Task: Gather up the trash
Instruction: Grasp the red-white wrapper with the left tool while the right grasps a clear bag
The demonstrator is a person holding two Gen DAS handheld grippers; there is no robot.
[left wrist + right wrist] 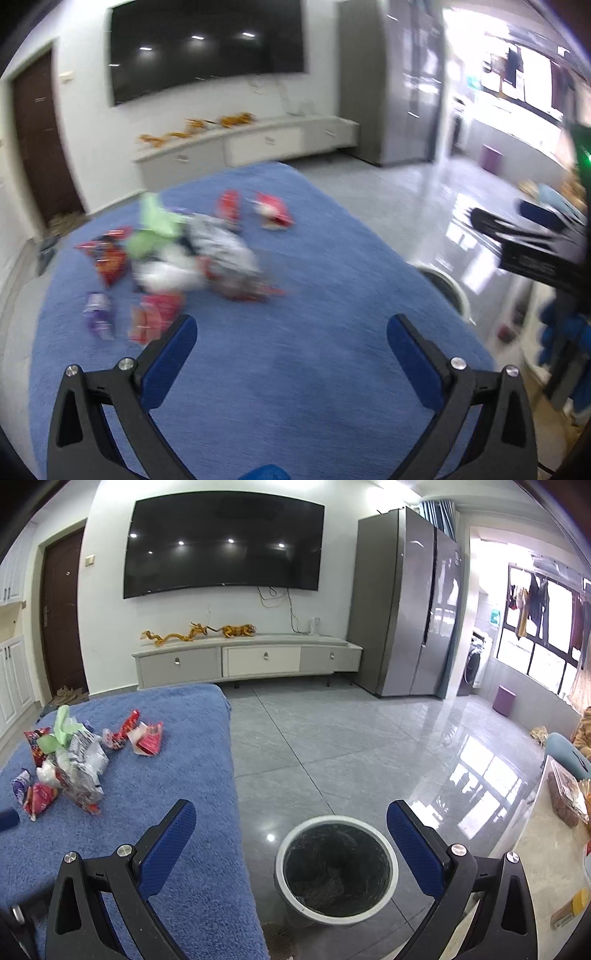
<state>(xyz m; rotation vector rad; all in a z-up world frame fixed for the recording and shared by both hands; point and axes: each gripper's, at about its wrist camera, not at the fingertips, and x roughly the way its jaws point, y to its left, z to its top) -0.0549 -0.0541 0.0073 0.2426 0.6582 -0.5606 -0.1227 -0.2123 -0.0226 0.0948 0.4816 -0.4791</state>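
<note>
A pile of snack wrappers (192,254) lies on a blue towel-covered table (295,350); it also shows in the right wrist view (77,764), at the left on the table (155,812). My left gripper (291,325) is open and empty, above the towel, short of the pile. My right gripper (291,812) is open and empty, held over a white trash bin (336,867) with a black liner on the floor beside the table. The left wrist view is motion-blurred. The right gripper (524,236) shows at its right edge.
A red wrapper (271,210) lies apart from the pile. A TV cabinet (247,661), wall TV and fridge (406,602) stand at the far wall across a grey tiled floor. A counter with food items (565,805) is at the right.
</note>
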